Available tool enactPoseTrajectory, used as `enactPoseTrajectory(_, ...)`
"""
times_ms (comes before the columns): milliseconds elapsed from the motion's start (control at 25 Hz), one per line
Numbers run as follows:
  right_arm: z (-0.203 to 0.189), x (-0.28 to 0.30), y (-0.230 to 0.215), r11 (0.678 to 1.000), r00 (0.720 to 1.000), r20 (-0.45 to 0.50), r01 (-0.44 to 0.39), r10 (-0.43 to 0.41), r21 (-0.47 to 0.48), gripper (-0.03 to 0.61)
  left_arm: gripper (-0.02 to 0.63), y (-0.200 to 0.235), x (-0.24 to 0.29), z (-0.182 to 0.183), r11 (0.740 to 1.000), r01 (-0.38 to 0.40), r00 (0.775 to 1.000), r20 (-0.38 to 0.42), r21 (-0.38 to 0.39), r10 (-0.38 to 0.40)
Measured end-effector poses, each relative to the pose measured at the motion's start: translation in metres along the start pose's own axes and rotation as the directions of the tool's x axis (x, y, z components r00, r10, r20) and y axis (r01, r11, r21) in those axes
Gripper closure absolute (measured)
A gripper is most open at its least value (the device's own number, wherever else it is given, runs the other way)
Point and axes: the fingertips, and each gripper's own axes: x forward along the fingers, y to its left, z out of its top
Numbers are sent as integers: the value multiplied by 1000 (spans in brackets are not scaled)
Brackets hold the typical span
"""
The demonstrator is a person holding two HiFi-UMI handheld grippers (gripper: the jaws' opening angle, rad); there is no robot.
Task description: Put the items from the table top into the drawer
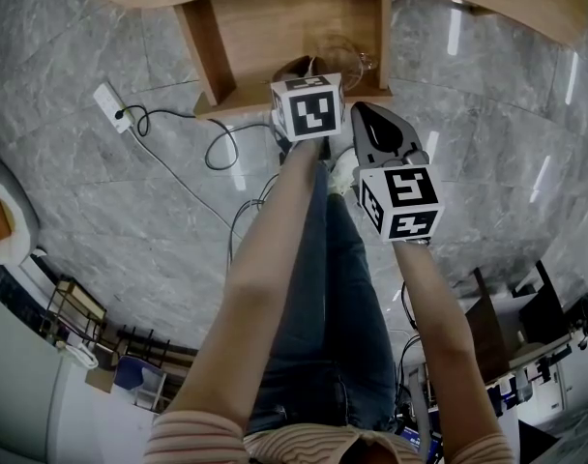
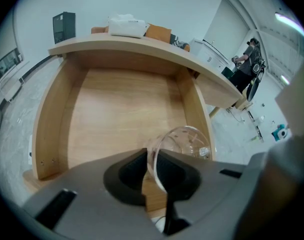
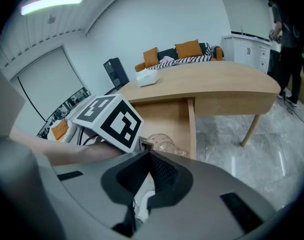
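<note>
The left gripper [image 2: 154,156] has its fingers closed on the thin wall of a clear glass cup [image 2: 184,141], pinching it at the rim, one finger inside the mouth and one outside. The cup is tilted and sits over the front right corner of the open drawer [image 2: 117,109], below the bench [image 2: 142,46]. Whether its base touches the drawer floor cannot be determined.

The right gripper [image 3: 149,156] is just beside the left one. Its fingers are together with nothing between them.

Handling assessment: the cup is probably light, rigid, smooth and breakable. A rim pinch is likely to let it swing or slip. Lower it until the base is supported, then open the fingers slowly. Avoid contact with the drawer's side wall.

A white pack [image 3: 146,78] lies on the bench.
</note>
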Motion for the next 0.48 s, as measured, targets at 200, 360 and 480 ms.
enactPoseTrajectory(200, -4, 0, 2, 1000, 1000, -5, 0, 0, -4, 578, 575, 2, 2, 0, 1000, 8, 1000, 2, -24, -8)
enactPoseTrajectory(360, -4, -3, 2, 1000, 1000, -3, 2, -2, -5, 578, 572, 4, 5, -3, 999, 16, 1000, -12, -49, -17)
enactPoseTrajectory(480, -4, -6, 1, 1000, 1000, 2, 5, -5, -6, 578, 540, 2, 2, -4, 998, 24, 1000, -17, -52, -25)
